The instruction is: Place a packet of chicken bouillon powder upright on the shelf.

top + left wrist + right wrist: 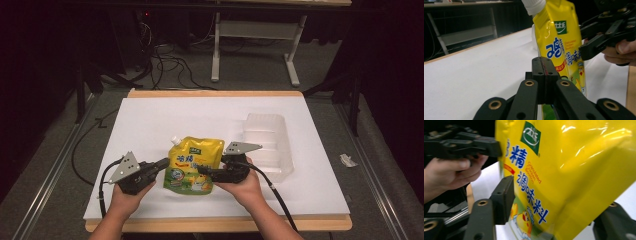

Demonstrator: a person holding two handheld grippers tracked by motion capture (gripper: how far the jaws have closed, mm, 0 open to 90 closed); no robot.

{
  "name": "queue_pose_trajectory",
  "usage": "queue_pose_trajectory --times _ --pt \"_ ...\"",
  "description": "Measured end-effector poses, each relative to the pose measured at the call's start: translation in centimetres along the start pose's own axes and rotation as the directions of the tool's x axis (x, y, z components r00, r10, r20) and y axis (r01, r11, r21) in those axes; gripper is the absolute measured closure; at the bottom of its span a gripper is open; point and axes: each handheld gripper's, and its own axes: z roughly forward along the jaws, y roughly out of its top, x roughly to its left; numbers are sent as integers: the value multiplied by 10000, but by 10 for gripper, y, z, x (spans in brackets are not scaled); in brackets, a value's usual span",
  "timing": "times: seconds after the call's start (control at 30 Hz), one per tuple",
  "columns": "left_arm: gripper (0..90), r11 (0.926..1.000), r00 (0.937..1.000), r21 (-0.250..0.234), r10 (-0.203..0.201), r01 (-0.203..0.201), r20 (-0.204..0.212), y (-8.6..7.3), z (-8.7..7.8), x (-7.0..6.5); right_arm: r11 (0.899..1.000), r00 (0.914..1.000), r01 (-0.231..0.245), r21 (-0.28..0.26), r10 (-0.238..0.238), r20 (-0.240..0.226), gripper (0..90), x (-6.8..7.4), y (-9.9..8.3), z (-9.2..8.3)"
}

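The left gripper [162, 164] has its jaws pressed together, tips just beside the yellow seasoning pouch [194, 162] (white spout at top left) on the white table [150, 125]; the right gripper [205, 171] straddles the pouch's right side, jaws wide; a clear plastic tray [267, 142] sits further right.

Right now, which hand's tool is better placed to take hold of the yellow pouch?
Right. The right tool is open with the yellow seasoning pouch between its jaws; the left tool is shut beside the pouch's edge.
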Motion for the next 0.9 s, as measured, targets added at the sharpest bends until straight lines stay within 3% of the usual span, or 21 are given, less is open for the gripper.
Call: queue_pose_trajectory --times 0.3,0.63,0.9 --pt "900 9998 9991 180 -98 106 -401 -2 0 8 9968 9959 795 40 -793 -434 573 12 -3 0" --pt "900 9992 9965 266 -272 293 -785 -6 -3 16 9891 9901 1395 465 -1386 -202 710 20 -9 12" --pt "899 9995 9939 164 -253 272 -1071 -7 -3 15 9907 9924 1195 643 -1173 -363 781 15 -9 17"
